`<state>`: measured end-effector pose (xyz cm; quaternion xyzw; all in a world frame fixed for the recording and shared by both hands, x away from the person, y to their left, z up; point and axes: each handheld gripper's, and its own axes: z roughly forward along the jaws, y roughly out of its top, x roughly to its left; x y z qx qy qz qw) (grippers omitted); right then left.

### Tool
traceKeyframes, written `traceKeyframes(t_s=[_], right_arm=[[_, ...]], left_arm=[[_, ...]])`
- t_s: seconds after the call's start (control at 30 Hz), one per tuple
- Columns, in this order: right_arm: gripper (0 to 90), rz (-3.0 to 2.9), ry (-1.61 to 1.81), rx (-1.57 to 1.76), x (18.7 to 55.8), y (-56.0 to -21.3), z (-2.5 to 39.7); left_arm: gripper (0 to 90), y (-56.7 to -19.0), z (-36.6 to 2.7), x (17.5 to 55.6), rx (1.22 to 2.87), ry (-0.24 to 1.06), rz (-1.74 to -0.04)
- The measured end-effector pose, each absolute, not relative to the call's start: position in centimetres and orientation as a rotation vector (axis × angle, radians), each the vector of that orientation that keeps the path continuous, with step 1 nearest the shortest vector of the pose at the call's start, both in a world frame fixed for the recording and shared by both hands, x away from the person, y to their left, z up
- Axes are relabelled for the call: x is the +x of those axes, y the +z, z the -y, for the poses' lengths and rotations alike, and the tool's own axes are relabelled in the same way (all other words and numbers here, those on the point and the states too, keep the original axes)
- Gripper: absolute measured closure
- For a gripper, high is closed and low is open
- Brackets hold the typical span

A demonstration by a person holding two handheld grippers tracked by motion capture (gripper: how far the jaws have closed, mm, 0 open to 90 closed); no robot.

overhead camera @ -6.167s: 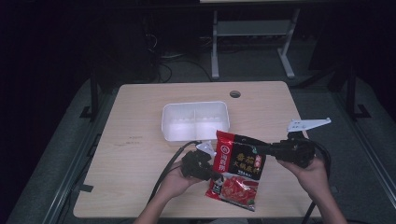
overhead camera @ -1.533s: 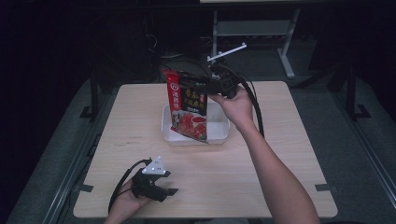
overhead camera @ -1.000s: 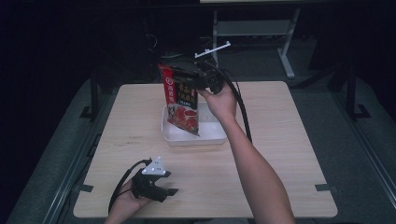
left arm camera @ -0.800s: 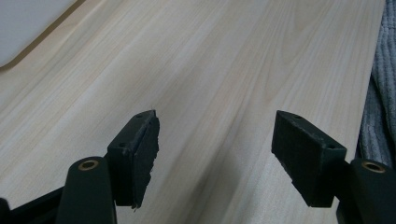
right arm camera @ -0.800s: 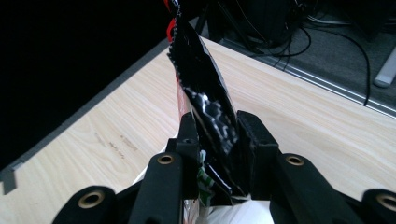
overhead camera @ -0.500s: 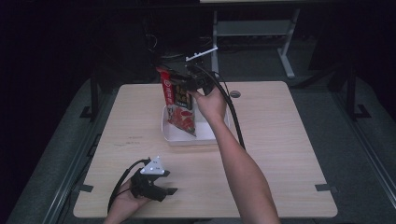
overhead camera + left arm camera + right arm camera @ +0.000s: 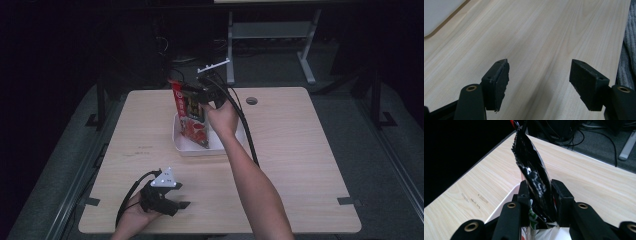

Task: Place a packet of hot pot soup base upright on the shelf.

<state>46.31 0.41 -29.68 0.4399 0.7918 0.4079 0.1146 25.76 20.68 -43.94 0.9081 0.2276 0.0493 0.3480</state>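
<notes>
Wooden table [image 7: 300,150] — grey metal stand [image 7: 270,35] behind

Printing present on red and black snack packet [image 7: 191,112], upper centre of the high view, but too small and blurred to read. Same packet [image 7: 534,180] seen edge-on at centre of the right gripper view, glossy black, no lettering made out. Faint dark marks on wooden table [image 7: 471,187] at lower left of that view, not legible as text. Nothing readable in the left gripper view. No brand, number or sign deciphered anywhere.
</notes>
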Motion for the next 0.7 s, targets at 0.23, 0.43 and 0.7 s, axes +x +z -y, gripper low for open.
traceKeyframes(t_s=[0.23, 0.43, 0.7], right_arm=[[66.7, -2.368, 1.199, 1.305, 46.4, -30.7, -0.1], [64.4, -2.393, 1.206, 1.306, 46.3, -30.7, 0.2], [62.2, -2.420, 1.241, 1.303, 46.1, -30.9, 0.9]], left_arm=[[31.2, -44.1, -20.5, 25.7, 2.363, 0.126, -0.586], [31.1, -44.1, -20.4, 25.7, 2.368, 0.126, -0.581], [30.4, -44.1, -20.4, 25.8, 2.371, 0.127, -0.582]])
